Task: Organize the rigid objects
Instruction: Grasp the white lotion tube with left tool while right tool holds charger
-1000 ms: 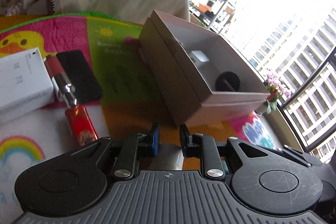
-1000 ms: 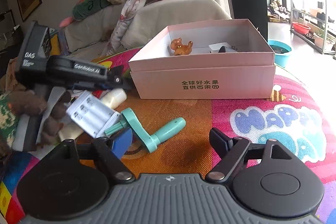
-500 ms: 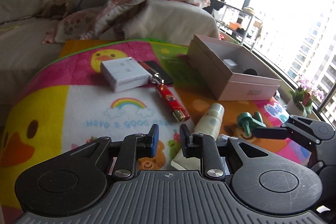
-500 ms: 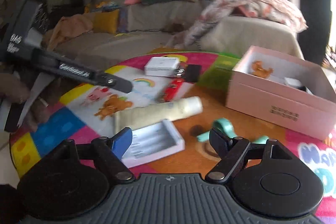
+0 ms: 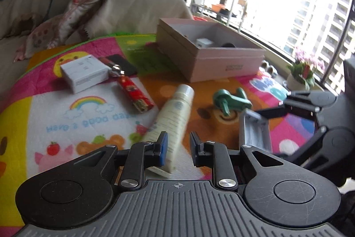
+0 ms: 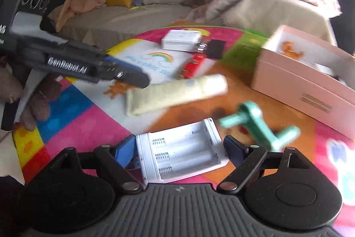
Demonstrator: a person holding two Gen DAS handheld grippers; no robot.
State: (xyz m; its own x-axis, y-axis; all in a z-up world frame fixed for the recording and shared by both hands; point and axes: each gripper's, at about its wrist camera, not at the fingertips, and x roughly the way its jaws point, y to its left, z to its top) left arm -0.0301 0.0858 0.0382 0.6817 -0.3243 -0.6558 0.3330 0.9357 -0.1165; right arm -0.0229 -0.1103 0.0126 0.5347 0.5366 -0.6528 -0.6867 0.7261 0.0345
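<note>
R gripper [image 6: 179, 149] jaws opening, spread either side of white plastic battery holder [image 6: 180, 156] w/ three spring slots, nothing pinched; holder flat on colourful cartoon mat [image 6: 73, 117], long axis crosswise btwn fingers. L gripper [image 5: 176, 149] nearly closed, empty, over cream tube [image 5: 169, 121]. Beyond: teal crank [image 6: 259, 123], then pink cardboard box [image 6: 310, 90], open top.

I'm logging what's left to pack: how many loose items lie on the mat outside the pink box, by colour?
White: 2, small box, battery holder
Cream: 1, tube
Red: 1, lighter
Teal: 1, crank handle
Black: 1, flat slab
Total: 6
</note>
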